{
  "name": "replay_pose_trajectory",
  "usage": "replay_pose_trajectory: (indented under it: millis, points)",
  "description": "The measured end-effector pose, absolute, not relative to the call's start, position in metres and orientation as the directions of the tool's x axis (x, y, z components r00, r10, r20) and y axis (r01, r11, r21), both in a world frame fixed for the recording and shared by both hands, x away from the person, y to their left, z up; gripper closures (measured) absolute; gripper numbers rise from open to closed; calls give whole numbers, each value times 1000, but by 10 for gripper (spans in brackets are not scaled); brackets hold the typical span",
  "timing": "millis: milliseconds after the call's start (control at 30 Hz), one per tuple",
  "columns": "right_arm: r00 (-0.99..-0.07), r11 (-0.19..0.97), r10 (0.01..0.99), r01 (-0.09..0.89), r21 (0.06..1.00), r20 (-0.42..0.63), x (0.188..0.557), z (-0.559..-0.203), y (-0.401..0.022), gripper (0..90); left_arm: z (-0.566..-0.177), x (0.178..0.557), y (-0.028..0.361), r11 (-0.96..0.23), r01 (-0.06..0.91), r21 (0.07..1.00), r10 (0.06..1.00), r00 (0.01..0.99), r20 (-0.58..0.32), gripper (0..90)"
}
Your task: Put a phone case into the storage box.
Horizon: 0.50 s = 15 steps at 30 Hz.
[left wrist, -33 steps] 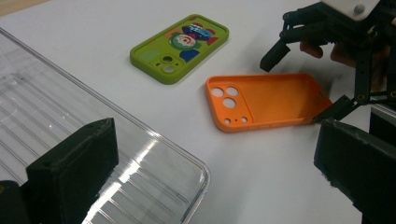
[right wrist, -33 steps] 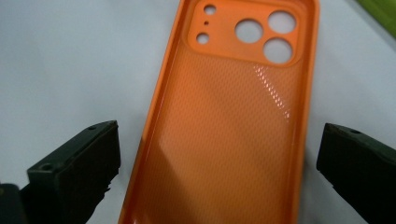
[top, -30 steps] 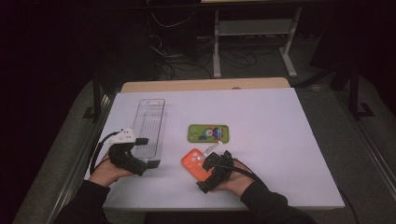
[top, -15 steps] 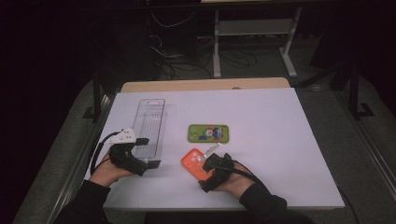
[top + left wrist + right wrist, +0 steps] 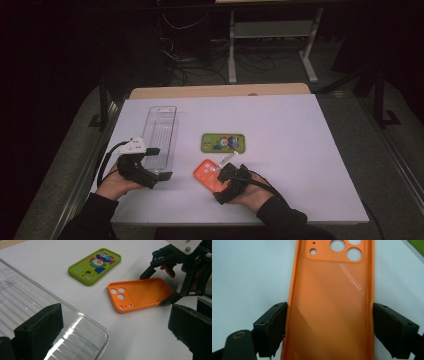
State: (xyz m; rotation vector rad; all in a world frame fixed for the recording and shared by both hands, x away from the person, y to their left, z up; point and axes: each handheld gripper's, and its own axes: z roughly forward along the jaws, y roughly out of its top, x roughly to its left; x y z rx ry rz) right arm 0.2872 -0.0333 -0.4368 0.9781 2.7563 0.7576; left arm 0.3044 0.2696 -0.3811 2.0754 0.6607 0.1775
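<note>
High view: we see the right gripper at the near end of the orange case, which lies flat on the white table, hollow side up, just nearer us than the green case. The left gripper sits over the near end of the clear tray at the table's left.

Left gripper view: our two jaws stand wide apart, one above the tray, nothing between them. Farther off, the right gripper straddles the orange case, tips by both long edges.

Right gripper view: orange case runs between the jaws, camera holes at the far end. Jaws have just been closing; both pads now sit at the long edges, left one touching, right one touching or a hair off, so we can't tell if it's a firm grip.
</note>
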Motion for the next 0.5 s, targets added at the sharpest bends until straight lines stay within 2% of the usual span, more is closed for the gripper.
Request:
replay_pose_trajectory:
  millis: [133,500]
  points:
    - [-817,698,577,502,510,15,290,-438,-37,154,-381,304,269,-432,383,817,517,847,-123,0]
    - [-857,716,515,448,536,28,295,-434,-47,156,-380,304,267,-433,371,821,507,854,-118,0]
